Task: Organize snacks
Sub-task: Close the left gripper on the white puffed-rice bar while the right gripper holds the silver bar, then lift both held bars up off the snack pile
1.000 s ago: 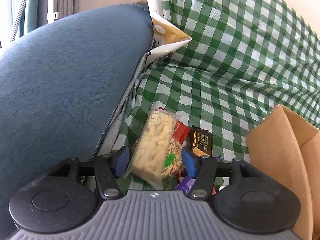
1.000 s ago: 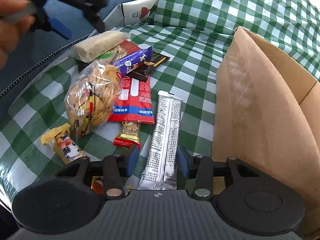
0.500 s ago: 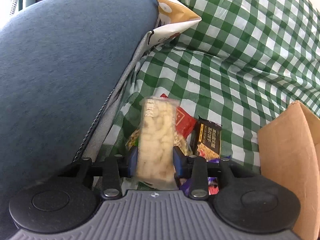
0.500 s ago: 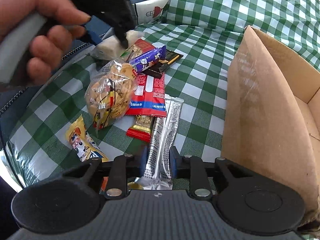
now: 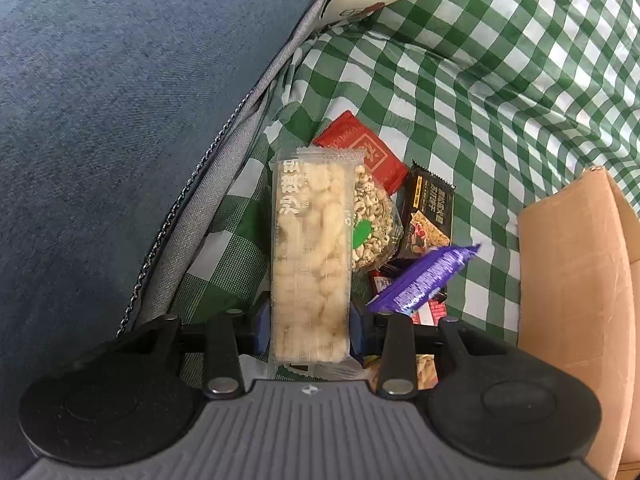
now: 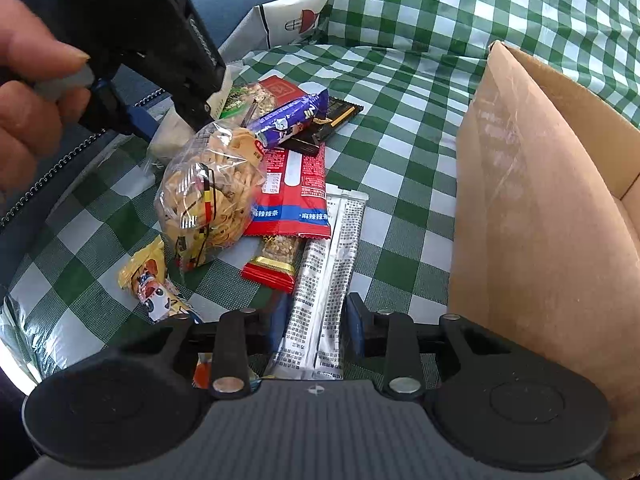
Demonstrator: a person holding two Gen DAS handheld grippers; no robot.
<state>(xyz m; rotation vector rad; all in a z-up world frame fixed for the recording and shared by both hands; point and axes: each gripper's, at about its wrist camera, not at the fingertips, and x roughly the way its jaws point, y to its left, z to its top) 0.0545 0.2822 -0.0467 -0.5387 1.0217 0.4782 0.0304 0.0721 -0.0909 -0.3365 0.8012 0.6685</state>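
Left gripper (image 5: 310,330): its blue pads press both long sides of the puffed-rice bar (image 5: 310,248), near the bar's lower end; the grip is closed on it.
Puffed-rice bar: clear wrapper, pale contents, standing lengthwise away from the gripper over the snack pile, beside the blue cushion (image 5: 120,100).
Right gripper (image 6: 316,326): its jaws are opening a little; the silver packet (image 6: 326,280) lies between them, and the pads sit against its edges.
Silver packet: flat on the green checked cloth (image 6: 400,120), long axis running away from the gripper, just beside the cardboard box (image 6: 540,220).
Snack pile: a purple wrapper (image 6: 288,122), a black bar (image 6: 336,118), a red packet (image 6: 296,196), a clear bag of noodle snacks (image 6: 212,192), a small red-ended bar (image 6: 272,260) and a yellow packet (image 6: 156,284), all left of the silver packet.
Person's hand (image 6: 28,92): at the upper left of the right wrist view, holding the left gripper over the far end of the pile.
Cardboard box: open, standing to the right of both grippers.
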